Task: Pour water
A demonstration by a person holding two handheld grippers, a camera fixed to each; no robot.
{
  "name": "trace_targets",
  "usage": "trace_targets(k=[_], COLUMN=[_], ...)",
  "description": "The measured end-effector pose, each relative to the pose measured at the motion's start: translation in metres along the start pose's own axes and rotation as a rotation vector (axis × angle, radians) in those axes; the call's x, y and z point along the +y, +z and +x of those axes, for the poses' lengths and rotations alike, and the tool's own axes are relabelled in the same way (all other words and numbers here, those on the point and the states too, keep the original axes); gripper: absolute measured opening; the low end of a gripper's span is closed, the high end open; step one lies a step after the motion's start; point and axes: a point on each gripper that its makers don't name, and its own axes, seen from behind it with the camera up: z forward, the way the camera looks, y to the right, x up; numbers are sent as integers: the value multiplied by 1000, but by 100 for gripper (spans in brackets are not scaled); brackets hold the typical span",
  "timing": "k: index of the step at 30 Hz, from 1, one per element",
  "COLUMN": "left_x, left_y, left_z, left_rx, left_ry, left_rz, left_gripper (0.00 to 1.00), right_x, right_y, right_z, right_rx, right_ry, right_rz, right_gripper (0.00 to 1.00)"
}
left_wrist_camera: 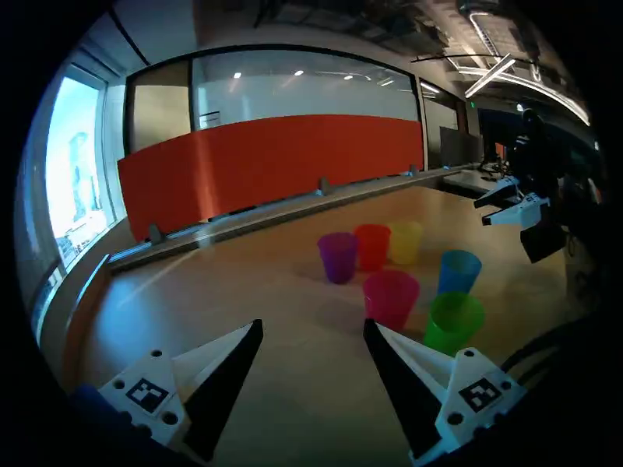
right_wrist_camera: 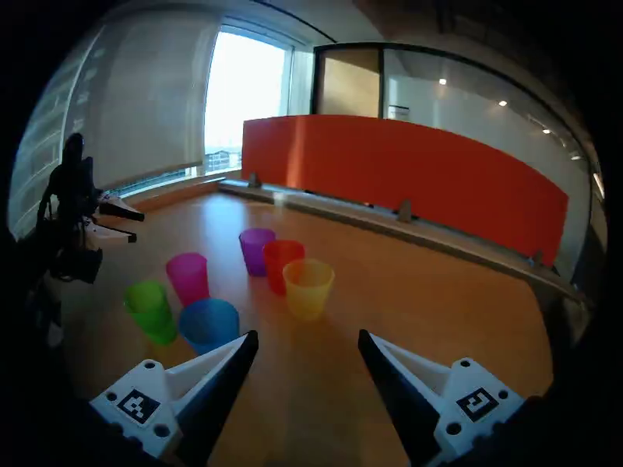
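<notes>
Wooden table (left_wrist_camera: 257, 272) carries six coloured cups (left_wrist_camera: 389, 297); left tongs (left_wrist_camera: 311, 322) and right tongs (right_wrist_camera: 307, 333) spread, empty.

No words, numbers or brand names can be read. The only sign-like marks are black-and-white square coded markers, patterns rather than letters. In the left gripper view, the left gripper (left_wrist_camera: 311, 322) carries one marker on each white finger base, a left marker (left_wrist_camera: 148, 393) and a right marker (left_wrist_camera: 481, 393). In the right gripper view, the right gripper (right_wrist_camera: 307, 333) carries the same kind of pair, one at the lower left (right_wrist_camera: 138, 406) and one at the lower right (right_wrist_camera: 476, 405). A small white sheet (left_wrist_camera: 209, 119) is fixed to the glass wall above the orange panel, also seen in the right gripper view (right_wrist_camera: 399, 111). Any print on it is too small to read.
</notes>
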Motion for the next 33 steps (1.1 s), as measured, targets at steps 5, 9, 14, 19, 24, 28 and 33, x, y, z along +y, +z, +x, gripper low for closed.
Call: trace_targets(k=[5,9,14,19,24,28,33], left_x=[-7,-15,-26,-35,-47,-54,-57], left_y=[-1,-2,-6,-11,-18,-25,-33], left_z=[5,11,23,32,43,53,70], left_rx=[28,53,100,150,200,234,288], left_ry=[-20,-21,-27,-49,-55,-43,-59], left_rz=[25,61,127,184,254,307,348], left_gripper=[96,96,96,96,96,96,96], right_x=[4,8,15,26,34,39,48], right_y=[-1,0,-1,-5,-13,-22,-36], right_z=[4,9,21,37,55,70,88], right_rx=[26,52,98,165,232,286,357], right_ry=[16,21,13,22,42,45,44], right_rz=[-30,-59,-109,-178,-249,-309,-384], right_gripper=[99,100,99,99,99,99,99])
